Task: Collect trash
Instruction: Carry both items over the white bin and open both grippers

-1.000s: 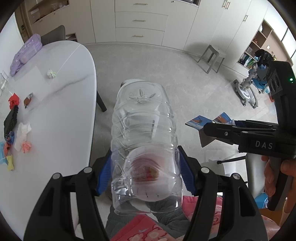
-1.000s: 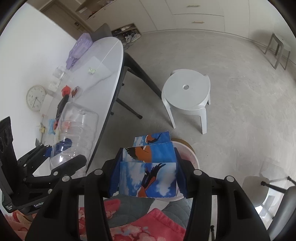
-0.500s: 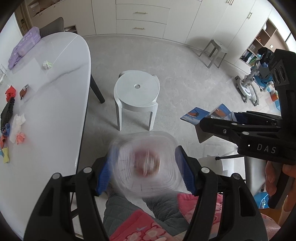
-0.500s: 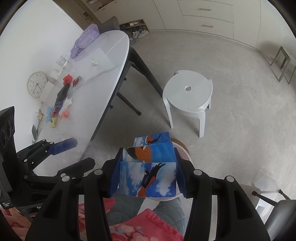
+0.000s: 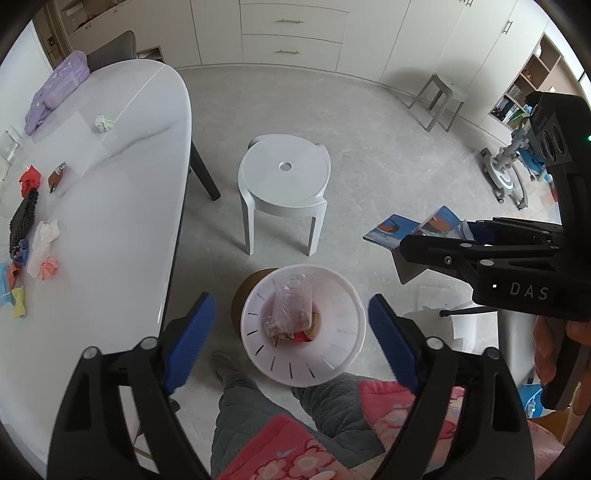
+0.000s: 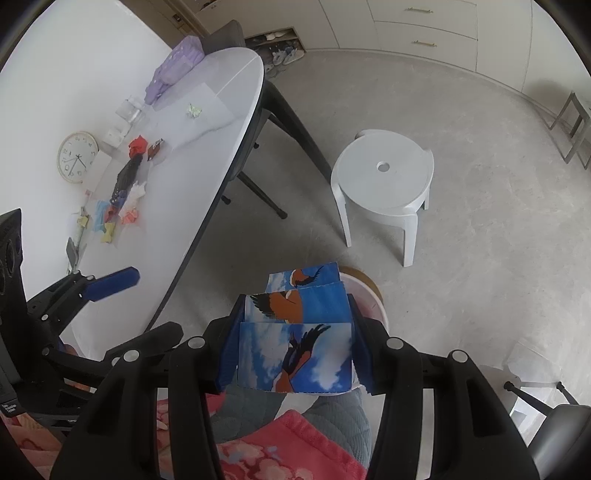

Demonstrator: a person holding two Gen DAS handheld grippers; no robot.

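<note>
Left gripper (image 5: 288,321) fingers are opening with nothing between them now; the clear bottle (image 5: 291,299) they squeezed a second ago lies below, in the white bin (image 5: 351,354). Right gripper (image 6: 293,350) still clamps the bird-print carton (image 6: 295,354) above it.

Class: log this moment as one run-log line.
left gripper: jaws opening, empty | bottle: in bin | right gripper: holding carton

Place: a home's living or dining room
Signs: white oval table (image 5: 122,206), plastic stool (image 5: 283,176), built-in cupboards (image 5: 295,33) (shoes below), wall clock (image 6: 77,157)
</note>
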